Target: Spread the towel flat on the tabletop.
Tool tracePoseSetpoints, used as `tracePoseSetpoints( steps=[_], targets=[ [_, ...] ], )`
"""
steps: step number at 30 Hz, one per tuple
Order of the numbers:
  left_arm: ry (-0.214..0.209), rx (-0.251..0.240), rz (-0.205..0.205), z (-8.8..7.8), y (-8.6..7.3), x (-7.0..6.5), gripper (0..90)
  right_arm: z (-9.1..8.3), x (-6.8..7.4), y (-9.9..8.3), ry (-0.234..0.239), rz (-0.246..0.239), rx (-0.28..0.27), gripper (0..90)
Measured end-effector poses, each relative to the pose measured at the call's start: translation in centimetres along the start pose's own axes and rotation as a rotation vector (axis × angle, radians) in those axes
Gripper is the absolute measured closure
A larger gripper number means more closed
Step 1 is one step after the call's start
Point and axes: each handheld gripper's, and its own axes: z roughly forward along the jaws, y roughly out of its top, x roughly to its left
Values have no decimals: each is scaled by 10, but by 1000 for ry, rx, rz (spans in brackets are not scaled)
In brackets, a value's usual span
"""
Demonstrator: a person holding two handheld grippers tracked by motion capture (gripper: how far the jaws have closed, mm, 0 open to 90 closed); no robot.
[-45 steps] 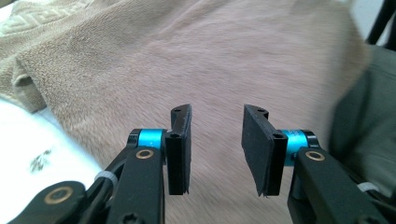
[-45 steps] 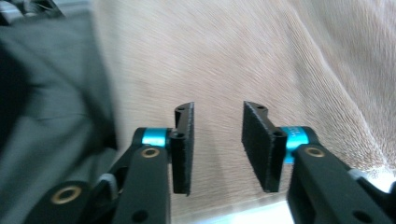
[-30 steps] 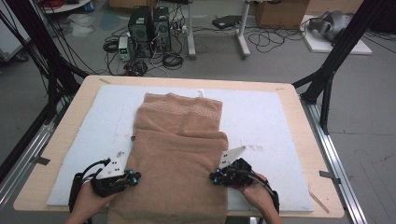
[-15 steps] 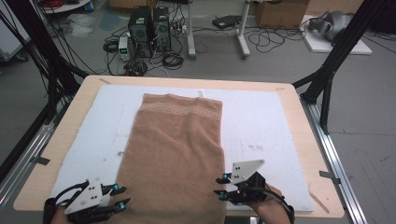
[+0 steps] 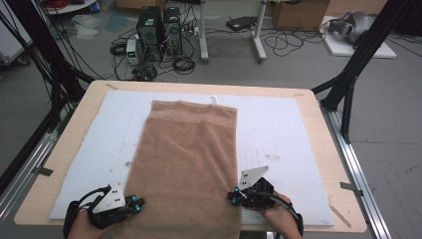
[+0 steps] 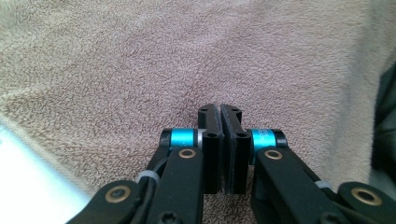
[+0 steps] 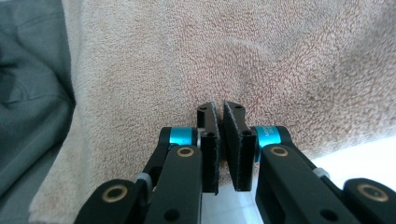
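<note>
A tan terry towel (image 5: 186, 159) lies flat and lengthwise on the white mat (image 5: 283, 129), its near end hanging over the table's front edge. My left gripper (image 5: 141, 202) is at the towel's near left edge. Its jaws have just been closing and now stand shut, pinching the pile of the towel (image 6: 187, 56) at the left gripper's (image 6: 220, 109) tips. At the near right edge my right gripper (image 5: 230, 195) has also just been closing. Creases in the towel (image 7: 261, 56) run into the right gripper's (image 7: 219, 108) shut tips.
The mat lies on a wooden table (image 5: 89, 99) with metal rails along both sides. Black frame legs (image 5: 348, 84) stand at the far corners. Computers and cables (image 5: 159, 30) are on the floor beyond. Bare mat lies on both sides of the towel.
The fold across the towel's middle is gone and it now lies flat. Both grippers drew back toward the person and apart with jaws open, then came forward to the towel's edges and shut.
</note>
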Motion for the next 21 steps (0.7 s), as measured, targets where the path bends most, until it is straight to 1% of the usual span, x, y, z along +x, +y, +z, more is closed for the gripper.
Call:
tracePoseSetpoints(
  steps=[2,4,6,7,8,9,10,11,13,14,15,17,19,20,21],
  targets=[
    [-19,-19,-11,-5,-1,-4,875,-7,2,1,0,-4,-9,853],
    [-33,-27,-12,-9,-2,-11,875,-14,5,2,15,-18,-17,853],
    [-63,-34,-5,-14,-2,-22,875,-19,10,3,31,-43,4,852],
    [-69,-32,4,-15,-3,-27,875,-22,13,3,38,-50,15,848],
    [-80,-32,4,-17,-3,-31,875,-24,14,3,53,-50,14,842],
    [-87,-36,1,-19,-4,-34,874,-26,15,2,68,-44,15,827],
    [-88,-39,7,-20,-4,-35,871,-29,15,1,68,-41,13,803],
    [-87,-45,9,-22,-4,-36,863,-31,16,1,66,-31,1,759],
    [-63,-52,5,-22,-5,-33,788,-35,14,-1,57,-8,-57,714],
    [-50,-51,5,-22,-5,-30,768,-36,14,-2,48,1,-68,695],
    [-31,-51,-6,-20,-6,-25,732,-36,13,-3,38,19,-70,693],
    [-12,-42,-20,-16,-7,-16,685,-29,14,-4,42,15,-55,684],
    [-4,-29,-22,-11,-9,-11,684,-21,16,-6,51,13,-28,681],
    [-2,-19,-16,-9,-10,-10,685,-16,17,-7,54,8,-16,686],
    [-1,-12,-16,-7,-11,-10,687,-13,18,-8,59,0,-3,707]
  ],
)
